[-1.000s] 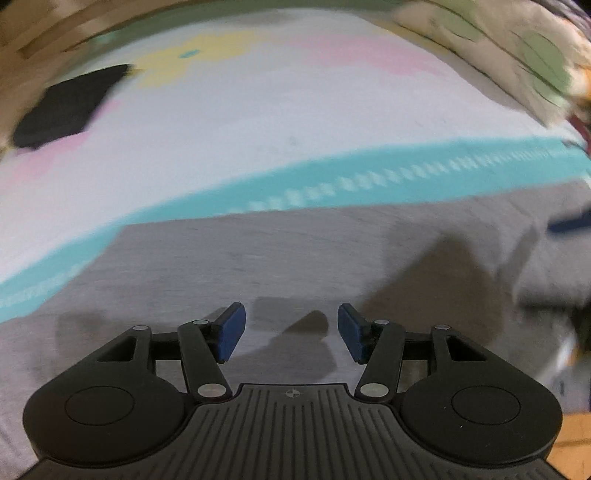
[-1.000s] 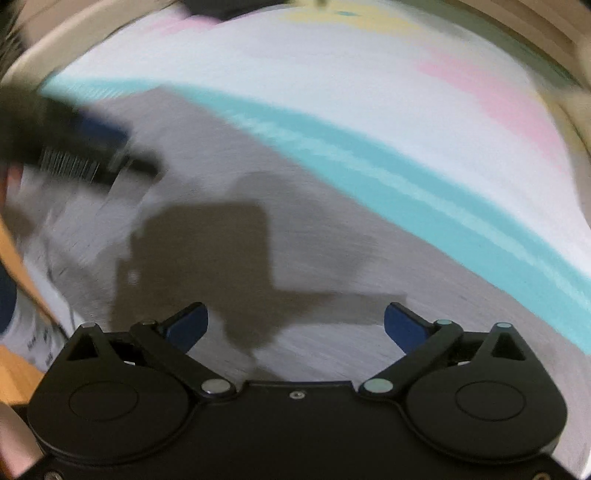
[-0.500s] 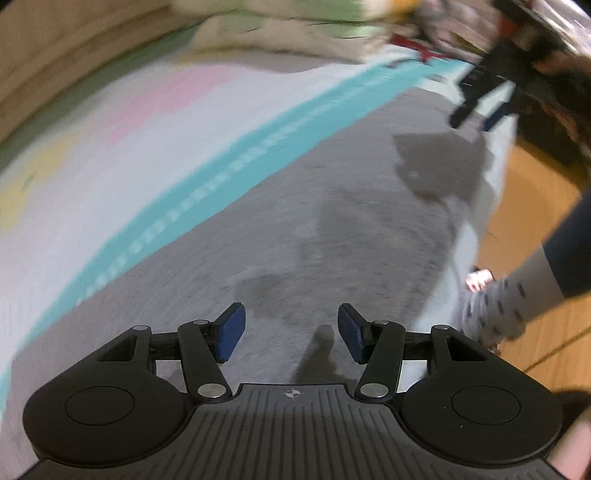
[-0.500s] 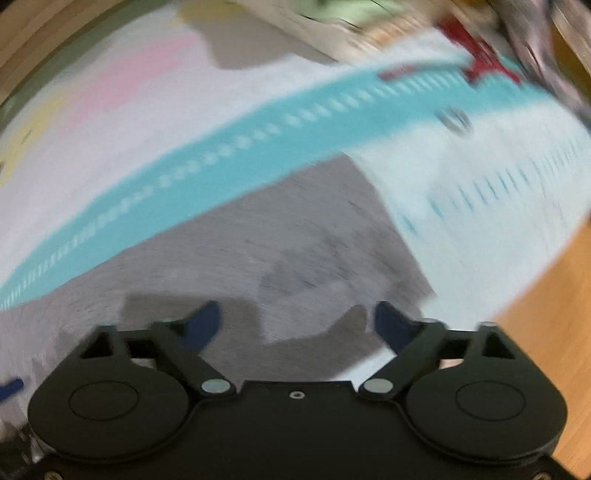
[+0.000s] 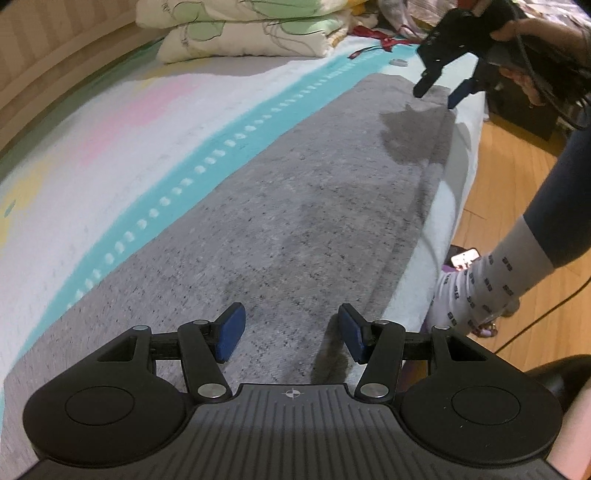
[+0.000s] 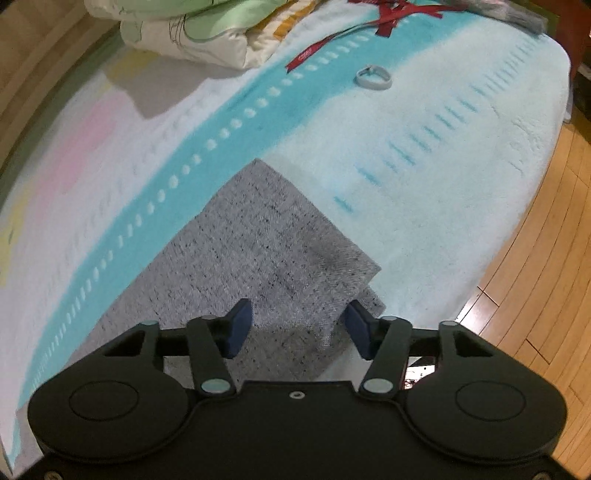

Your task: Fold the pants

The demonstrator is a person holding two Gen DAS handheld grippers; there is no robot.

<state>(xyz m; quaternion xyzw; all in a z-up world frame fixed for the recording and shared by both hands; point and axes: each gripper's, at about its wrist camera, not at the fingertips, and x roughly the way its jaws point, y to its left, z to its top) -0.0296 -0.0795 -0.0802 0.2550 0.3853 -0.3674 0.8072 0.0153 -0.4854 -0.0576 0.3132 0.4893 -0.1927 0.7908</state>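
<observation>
Grey pants [image 5: 295,206] lie flat and lengthwise along the near edge of a bed with a pastel striped cover [image 5: 110,140]. My left gripper [image 5: 291,332] hovers just over one end of them, open, with nothing between its blue pads. At the other end, my right gripper [image 5: 437,96] hangs over the fabric, held by a hand. In the right wrist view the squared end of the pants [image 6: 266,251] lies under the right gripper [image 6: 297,325]. Its jaws are closing, and the pads are not pressing on the cloth.
A folded green and cream quilt [image 5: 251,33] sits at the back of the bed, with a red ribbon [image 6: 384,22] and a grey ring [image 6: 373,77] nearby. Wooden floor [image 6: 535,277] runs along the bed's edge. A socked foot [image 5: 480,288] and a phone [image 5: 463,256] are there.
Both views have swung round. The left gripper now looks along the pants, its jaws unchanged. The right gripper has moved to the pants' far end and its jaws have narrowed.
</observation>
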